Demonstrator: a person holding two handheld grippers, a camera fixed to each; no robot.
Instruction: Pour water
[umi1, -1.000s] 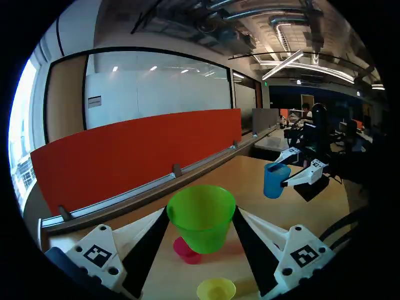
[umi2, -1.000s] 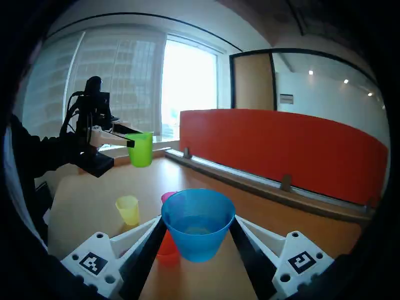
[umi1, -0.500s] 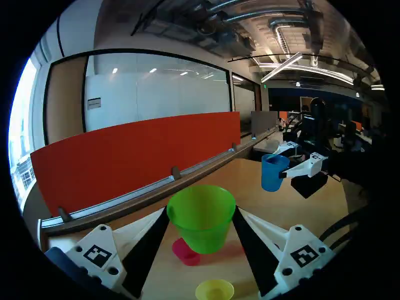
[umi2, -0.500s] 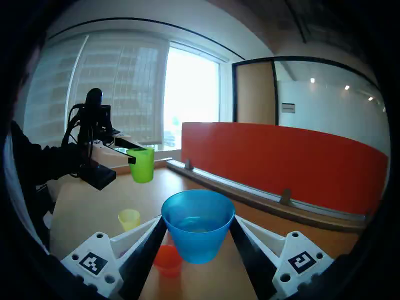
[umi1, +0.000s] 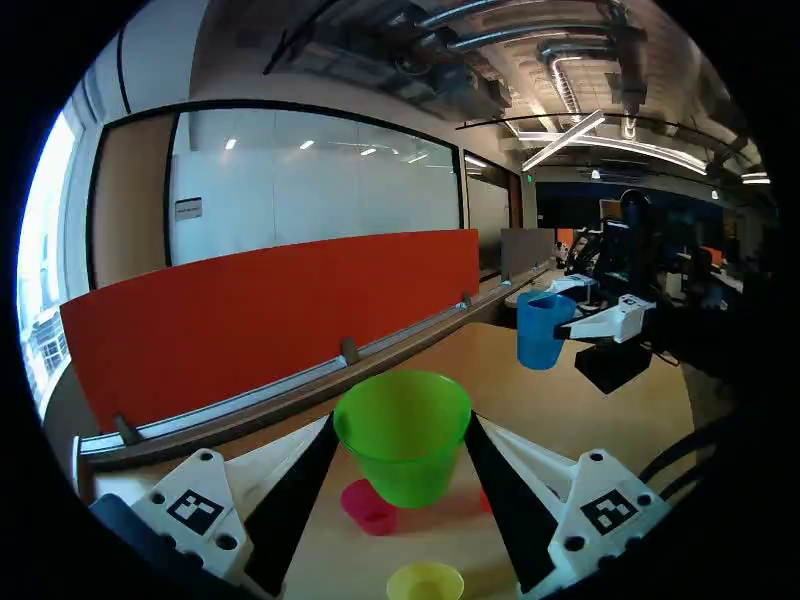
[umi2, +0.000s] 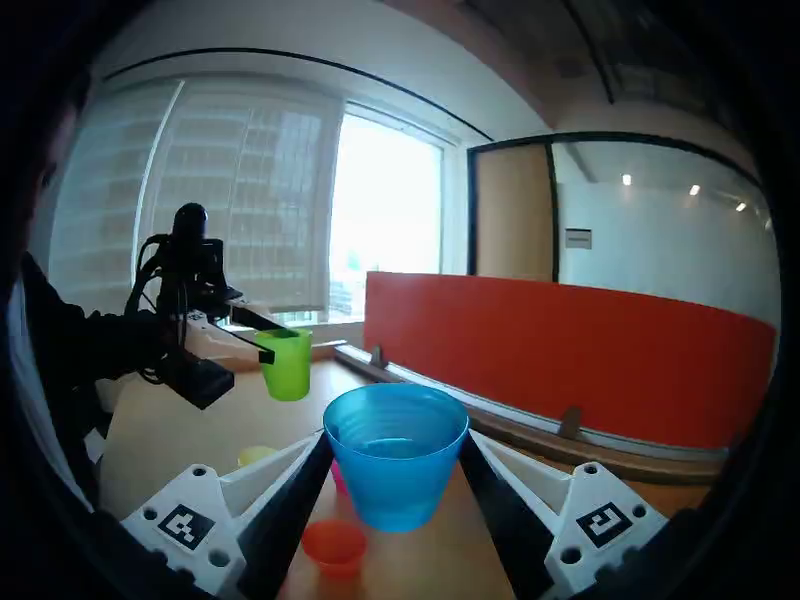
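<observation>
Left tongs (umi1: 401, 455) clamp the green cup (umi1: 403, 425), right tongs (umi2: 396, 482) the blue cup (umi2: 396, 455) — both now higher, nearing the pour.

Left gripper (umi1: 402, 428): I hold it level and raised, jaws pressed against both sides of an upright green cup (umi1: 402, 455). Right gripper (umi2: 396, 448): also raised, jaws clamped on an upright blue cup (umi2: 396, 485). In the right gripper view, the left gripper appears farther off at left, carried by my dark-sleeved arm (umi2: 70, 345), its fingers pointing right.
</observation>
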